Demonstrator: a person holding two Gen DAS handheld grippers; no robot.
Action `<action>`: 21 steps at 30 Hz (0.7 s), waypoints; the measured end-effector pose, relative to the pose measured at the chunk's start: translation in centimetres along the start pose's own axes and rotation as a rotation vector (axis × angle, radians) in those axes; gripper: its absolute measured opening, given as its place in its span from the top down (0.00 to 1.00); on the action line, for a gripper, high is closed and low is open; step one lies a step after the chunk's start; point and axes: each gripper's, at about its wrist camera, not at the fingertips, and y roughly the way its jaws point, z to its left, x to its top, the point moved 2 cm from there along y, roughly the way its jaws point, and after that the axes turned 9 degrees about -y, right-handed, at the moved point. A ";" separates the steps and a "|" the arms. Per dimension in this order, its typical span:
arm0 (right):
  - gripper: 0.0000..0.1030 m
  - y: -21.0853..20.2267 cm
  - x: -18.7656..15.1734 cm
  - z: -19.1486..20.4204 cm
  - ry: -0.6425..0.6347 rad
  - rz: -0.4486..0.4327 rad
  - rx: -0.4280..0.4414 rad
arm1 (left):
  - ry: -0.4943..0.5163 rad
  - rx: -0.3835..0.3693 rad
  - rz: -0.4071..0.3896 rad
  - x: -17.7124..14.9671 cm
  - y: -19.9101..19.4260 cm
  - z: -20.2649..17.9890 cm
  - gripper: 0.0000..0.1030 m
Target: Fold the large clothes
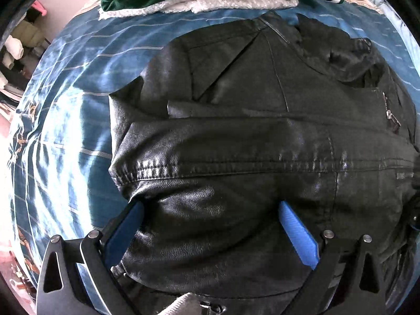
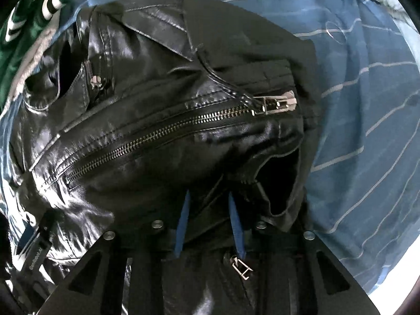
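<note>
L gripper is sitting w/ jaws spread wide, blue pads angled outward, fingertips pressing into black leather. R gripper is pinching w/ jaws nearly together, thin blue pads clamping a leather fold.

Glossy, creased black leather jacket with metal zipper on soft striped blue cloth bedsheet
</note>
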 end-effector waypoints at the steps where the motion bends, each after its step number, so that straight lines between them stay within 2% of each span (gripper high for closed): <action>1: 0.69 0.1 0.2 0.2 -0.001 0.008 -0.001 | -0.004 -0.002 0.000 -0.1 0.2 0.1 0.00; 5: 0.69 0.3 1.4 1.3 -0.013 0.039 -0.027 | -0.009 0.000 0.005 -0.1 0.7 0.2 0.00; 6: 0.69 0.1 2.7 1.4 -0.024 0.043 -0.040 | -0.013 -0.001 0.004 -0.1 0.8 0.3 0.00; 10: 0.70 -2.6 3.0 2.4 -0.080 -0.048 -0.050 | -0.024 0.008 -0.007 0.2 1.1 -0.1 0.00; 11: 0.72 -2.0 3.0 1.9 -0.082 -0.037 -0.044 | -0.029 0.011 -0.011 0.2 1.2 -0.1 0.00; 13: 0.90 -0.1 2.7 0.6 -0.067 0.022 -0.036 | -0.040 0.017 -0.028 -0.1 1.1 -0.2 0.00; 14: 0.93 0.0 2.6 0.3 -0.060 0.026 -0.009 | -0.040 0.026 -0.038 -0.2 1.1 -0.3 0.00; 17: 0.92 -2.5 3.0 -0.7 -0.048 0.013 0.082 | -0.042 0.051 -0.043 -0.4 0.8 -0.5 0.00; 19: 0.86 -4.4 3.4 -1.9 -0.037 -0.030 0.159 | -0.081 0.075 -0.032 -0.4 0.0 -0.2 0.00; 21: 0.82 -4.9 4.4 -2.8 -0.093 -0.079 0.143 | -0.158 0.092 -0.048 -0.6 -1.4 0.0 0.00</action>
